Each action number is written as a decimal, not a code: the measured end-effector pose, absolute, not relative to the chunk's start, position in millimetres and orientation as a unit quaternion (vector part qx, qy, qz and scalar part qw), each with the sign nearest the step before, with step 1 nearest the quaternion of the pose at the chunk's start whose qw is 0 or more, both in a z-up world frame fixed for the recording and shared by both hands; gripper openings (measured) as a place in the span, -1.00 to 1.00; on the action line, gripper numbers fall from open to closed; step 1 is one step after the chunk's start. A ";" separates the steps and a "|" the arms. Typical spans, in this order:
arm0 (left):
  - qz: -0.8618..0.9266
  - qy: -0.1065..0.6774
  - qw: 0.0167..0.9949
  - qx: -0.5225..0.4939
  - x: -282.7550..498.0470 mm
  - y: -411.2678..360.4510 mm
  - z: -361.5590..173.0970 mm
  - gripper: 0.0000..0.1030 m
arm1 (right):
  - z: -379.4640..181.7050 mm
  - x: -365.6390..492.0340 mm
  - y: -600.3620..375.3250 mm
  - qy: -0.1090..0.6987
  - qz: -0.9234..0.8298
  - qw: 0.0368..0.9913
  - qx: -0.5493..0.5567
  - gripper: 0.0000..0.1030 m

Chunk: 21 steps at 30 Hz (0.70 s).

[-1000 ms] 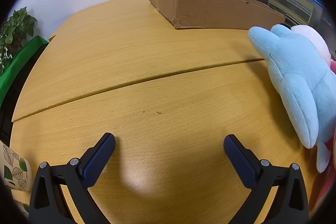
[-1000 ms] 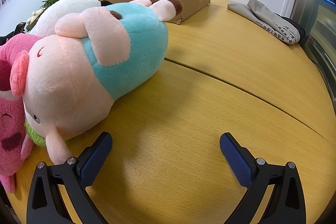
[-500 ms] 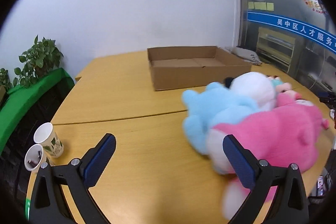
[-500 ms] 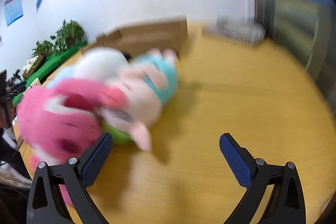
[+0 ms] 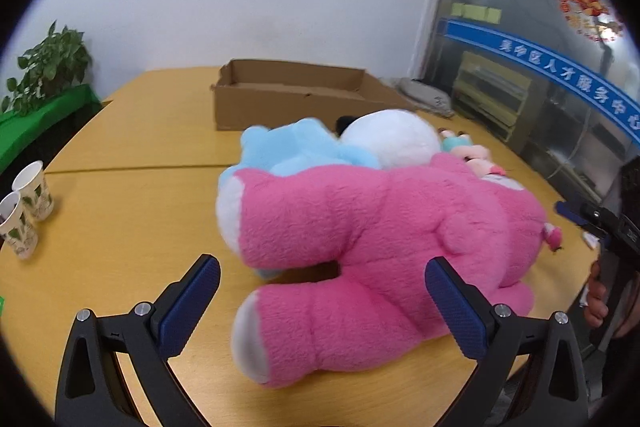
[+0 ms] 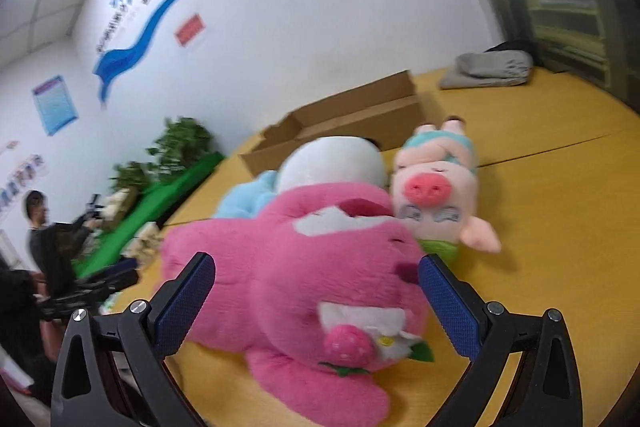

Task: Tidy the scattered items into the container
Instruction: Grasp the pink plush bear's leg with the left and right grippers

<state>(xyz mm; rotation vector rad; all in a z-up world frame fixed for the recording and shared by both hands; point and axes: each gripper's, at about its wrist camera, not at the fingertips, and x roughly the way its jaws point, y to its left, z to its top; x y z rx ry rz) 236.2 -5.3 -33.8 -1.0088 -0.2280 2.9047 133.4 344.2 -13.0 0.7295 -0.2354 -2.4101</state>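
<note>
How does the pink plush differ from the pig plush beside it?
The pink plush is bright pink all over and far bulkier; the pig plush is pale peach with a teal top. The pink plush lies nearest the cameras; the pig plush lies behind it, toward the cardboard box. Both lie on the table, outside the box.

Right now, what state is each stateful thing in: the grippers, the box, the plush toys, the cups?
left gripper: open, fingers either side of the pink plush's leg
right gripper: open, astride the pink plush's head
pink plush: lying on the table, ungripped
pig plush: lying down, outside the box
cardboard box: open-topped, no toys visible inside
paper cups: upright
</note>
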 end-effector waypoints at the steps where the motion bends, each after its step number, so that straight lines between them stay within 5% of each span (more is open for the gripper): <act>1: 0.938 -0.077 0.019 -0.336 233.6 -7.4 -37.8 0.99 | -13.5 138.4 340.2 -0.072 -0.917 0.289 0.264 1.00; 11: 0.909 -0.155 0.068 -0.382 218.1 -27.2 -87.3 0.98 | -42.4 80.6 327.3 -0.075 -0.891 0.312 0.323 0.99; 15: 0.907 -0.148 0.062 -0.388 214.6 -23.6 -94.9 0.95 | -59.4 69.9 329.5 -0.104 -0.877 0.314 0.348 0.77; 19: 0.905 -0.153 0.081 -0.388 213.5 -22.4 -98.5 0.68 | -54.5 84.0 327.4 -0.086 -0.887 0.309 0.332 0.61; 21: 0.909 -0.151 0.077 -0.381 215.2 -21.9 -97.3 0.39 | -50.8 91.7 325.2 -0.075 -0.893 0.306 0.323 0.48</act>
